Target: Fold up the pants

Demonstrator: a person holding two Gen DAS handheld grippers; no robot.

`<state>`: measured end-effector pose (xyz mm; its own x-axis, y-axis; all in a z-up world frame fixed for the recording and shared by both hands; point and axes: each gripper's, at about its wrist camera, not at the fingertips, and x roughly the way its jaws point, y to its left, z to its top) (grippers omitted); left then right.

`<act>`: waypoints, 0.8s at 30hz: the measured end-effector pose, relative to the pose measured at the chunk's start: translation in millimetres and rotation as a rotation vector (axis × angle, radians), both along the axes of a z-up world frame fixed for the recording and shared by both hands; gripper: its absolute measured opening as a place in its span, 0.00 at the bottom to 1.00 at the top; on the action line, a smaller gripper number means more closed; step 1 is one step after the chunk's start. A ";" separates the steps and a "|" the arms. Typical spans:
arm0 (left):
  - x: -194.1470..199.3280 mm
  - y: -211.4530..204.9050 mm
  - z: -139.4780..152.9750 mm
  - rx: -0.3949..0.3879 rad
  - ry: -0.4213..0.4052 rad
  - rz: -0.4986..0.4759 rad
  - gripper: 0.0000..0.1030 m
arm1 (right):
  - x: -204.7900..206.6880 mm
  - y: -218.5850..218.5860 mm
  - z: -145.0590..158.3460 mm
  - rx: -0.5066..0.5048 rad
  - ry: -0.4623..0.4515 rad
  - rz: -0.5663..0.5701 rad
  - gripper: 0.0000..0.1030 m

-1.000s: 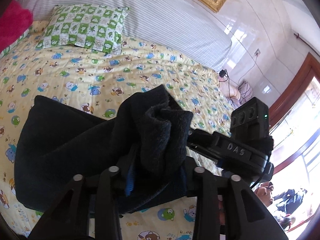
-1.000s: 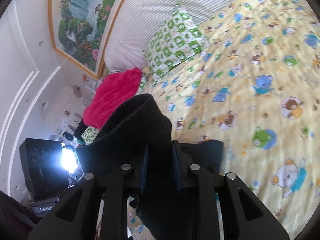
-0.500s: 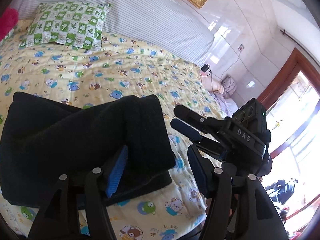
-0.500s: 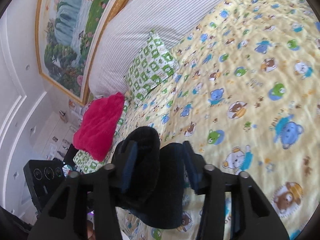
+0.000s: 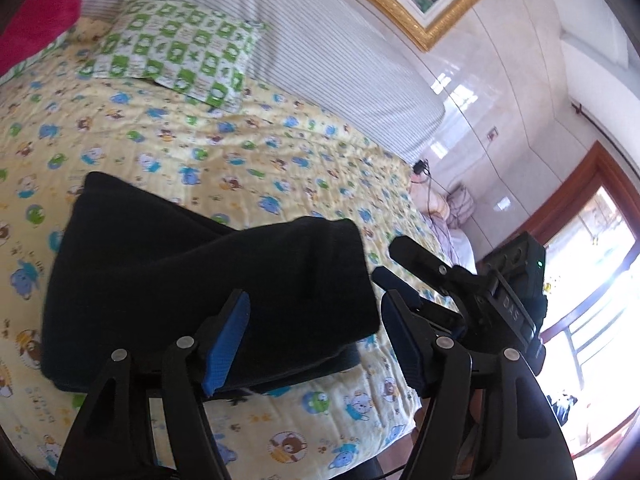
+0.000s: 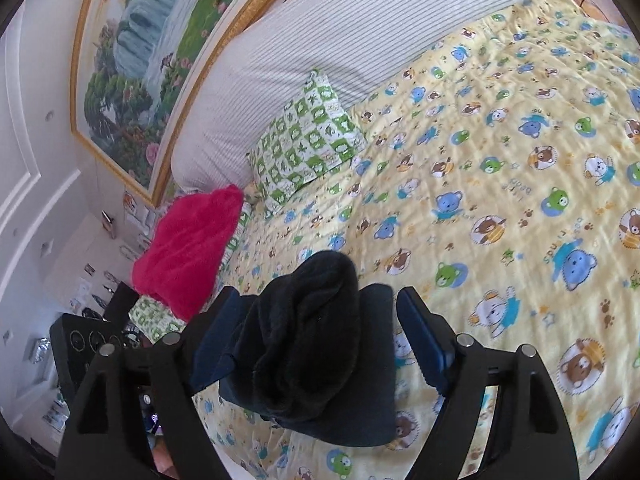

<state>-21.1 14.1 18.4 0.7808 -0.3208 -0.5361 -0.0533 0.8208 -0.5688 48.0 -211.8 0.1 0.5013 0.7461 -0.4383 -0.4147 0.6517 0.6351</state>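
While folded pants (image 5: 208,288) lie on bedspread (image 5: 248,168), left gripper (image 5: 312,344), right gripper (image 6: 316,340) hover above, jaws spread, empty

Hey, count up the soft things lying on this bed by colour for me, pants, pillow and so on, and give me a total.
Black: 1, the folded pants
Green-and-white check: 1, the pillow
Pink: 1, the fluffy blanket
Total: 3
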 end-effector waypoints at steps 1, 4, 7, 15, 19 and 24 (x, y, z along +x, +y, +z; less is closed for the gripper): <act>-1.7 3.0 -0.6 -0.004 0.001 0.006 0.67 | -2.0 2.9 0.4 -0.015 -0.002 0.000 0.79; -7.6 14.2 -1.2 -0.010 0.001 0.031 0.67 | -9.1 10.9 3.4 -0.066 -0.018 -0.014 0.79; -12.6 25.4 -2.0 -0.021 0.001 0.053 0.68 | -14.8 15.1 6.1 -0.094 -0.029 -0.021 0.82; -28.0 56.3 -5.0 -0.039 0.001 0.115 0.69 | -20.3 22.0 3.7 -0.134 0.004 -0.045 0.86; -35.2 77.1 -9.1 -0.051 0.004 0.166 0.69 | -21.2 26.3 0.7 -0.164 0.016 -0.059 0.86; -39.4 99.6 -18.5 -0.052 0.032 0.208 0.71 | -18.7 30.9 -6.8 -0.179 0.047 -0.070 0.87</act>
